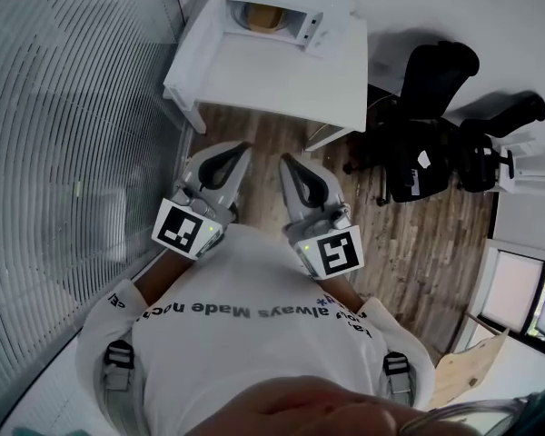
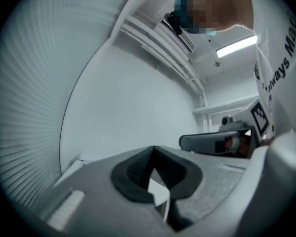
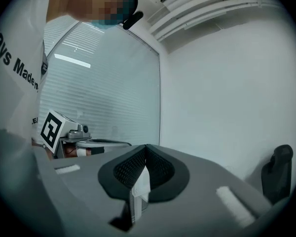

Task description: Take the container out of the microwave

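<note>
The white microwave stands on a white table at the top of the head view, its door open. Inside it sits a round, brownish container. Both grippers are held close to the person's chest, well short of the table, pointing towards it. My left gripper is shut, tips touching, with nothing between them. My right gripper is likewise shut and empty. Each gripper view shows the other gripper beside it, the right gripper and the left gripper.
A glass wall with blinds runs along the left. Black office chairs stand on the wood floor to the right of the table; one chair shows in the right gripper view. Wood floor lies between the grippers and the table.
</note>
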Motion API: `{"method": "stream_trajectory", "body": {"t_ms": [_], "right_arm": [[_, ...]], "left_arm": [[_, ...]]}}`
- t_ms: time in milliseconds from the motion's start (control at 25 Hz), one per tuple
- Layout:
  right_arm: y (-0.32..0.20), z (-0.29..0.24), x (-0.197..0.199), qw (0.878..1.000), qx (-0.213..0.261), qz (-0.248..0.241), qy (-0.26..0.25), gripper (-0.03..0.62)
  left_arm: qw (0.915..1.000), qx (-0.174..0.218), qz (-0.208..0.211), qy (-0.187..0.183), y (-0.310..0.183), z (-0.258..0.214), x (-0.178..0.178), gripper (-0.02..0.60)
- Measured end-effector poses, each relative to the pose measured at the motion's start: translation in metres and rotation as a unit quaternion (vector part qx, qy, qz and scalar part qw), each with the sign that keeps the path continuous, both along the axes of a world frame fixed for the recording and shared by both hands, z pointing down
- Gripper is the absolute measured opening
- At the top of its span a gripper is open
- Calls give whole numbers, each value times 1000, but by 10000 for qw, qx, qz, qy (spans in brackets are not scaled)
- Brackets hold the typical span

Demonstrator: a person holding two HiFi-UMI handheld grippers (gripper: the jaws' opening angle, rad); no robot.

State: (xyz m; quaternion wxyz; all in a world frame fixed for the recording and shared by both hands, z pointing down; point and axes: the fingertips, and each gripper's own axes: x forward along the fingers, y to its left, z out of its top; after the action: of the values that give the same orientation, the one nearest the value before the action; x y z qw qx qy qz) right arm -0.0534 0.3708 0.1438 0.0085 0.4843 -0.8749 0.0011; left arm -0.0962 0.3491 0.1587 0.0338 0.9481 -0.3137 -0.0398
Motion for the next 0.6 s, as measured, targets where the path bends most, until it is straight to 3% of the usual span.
{"method": "stream_trajectory", "body": {"t_ms": [320, 600], "right_arm": [[-89, -2, -35, 9998, 48, 183, -43, 2], [-132, 10, -60, 9996, -34, 260, 83, 2]], "left_arm": [[9999, 53, 78, 76, -88, -3, -38, 3], [9997, 0, 191, 162, -136, 8, -58, 3]]}}
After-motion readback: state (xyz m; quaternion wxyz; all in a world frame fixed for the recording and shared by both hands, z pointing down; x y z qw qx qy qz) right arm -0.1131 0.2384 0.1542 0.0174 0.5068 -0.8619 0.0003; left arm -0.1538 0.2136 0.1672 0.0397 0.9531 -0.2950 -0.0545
